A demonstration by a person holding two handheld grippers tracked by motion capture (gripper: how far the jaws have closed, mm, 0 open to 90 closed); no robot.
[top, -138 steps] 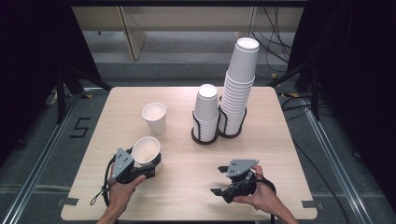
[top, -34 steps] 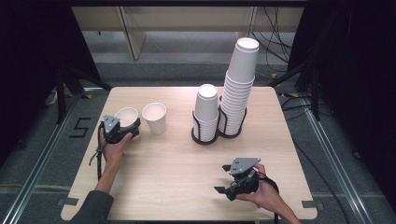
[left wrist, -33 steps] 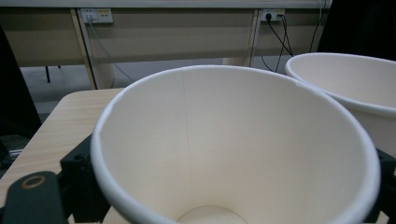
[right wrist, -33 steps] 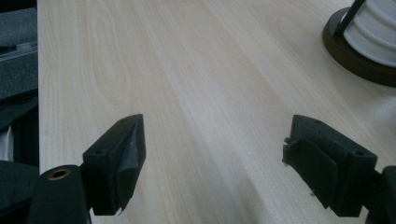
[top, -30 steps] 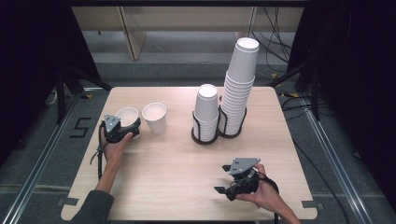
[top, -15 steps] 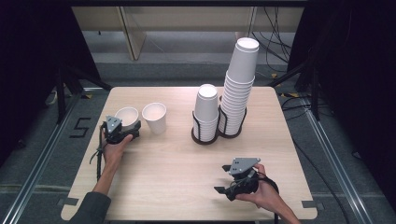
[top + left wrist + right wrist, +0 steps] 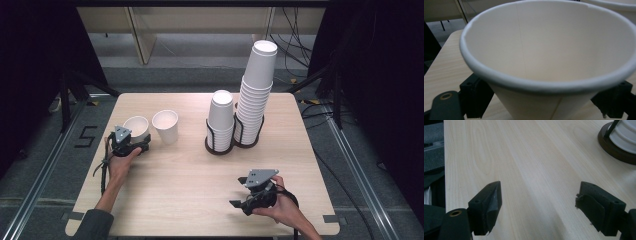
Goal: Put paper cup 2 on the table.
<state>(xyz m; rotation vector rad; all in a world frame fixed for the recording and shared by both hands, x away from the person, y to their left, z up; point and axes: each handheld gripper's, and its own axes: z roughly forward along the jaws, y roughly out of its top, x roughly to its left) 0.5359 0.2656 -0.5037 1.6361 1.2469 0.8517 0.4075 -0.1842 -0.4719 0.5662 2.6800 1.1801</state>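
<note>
At the table's (image 7: 200,200) 9 o'clock edge, my left gripper (image 7: 131,146) has just been closing its jaws on a paper cup (image 7: 136,127), lining it beside 1 upright cup (image 7: 165,126); my right gripper (image 7: 252,196) rests at 5 o'clock, jaws apart.

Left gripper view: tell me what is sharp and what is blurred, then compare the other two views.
Left gripper view: the cup looms soft. Right gripper view: its jaw tips blur, the table grain reads sharper. High view: evenly lit table, dark surroundings.

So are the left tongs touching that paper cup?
Touching. In the left gripper view, the left tongs, which have just been closing, press on both sides of the paper cup.
</note>
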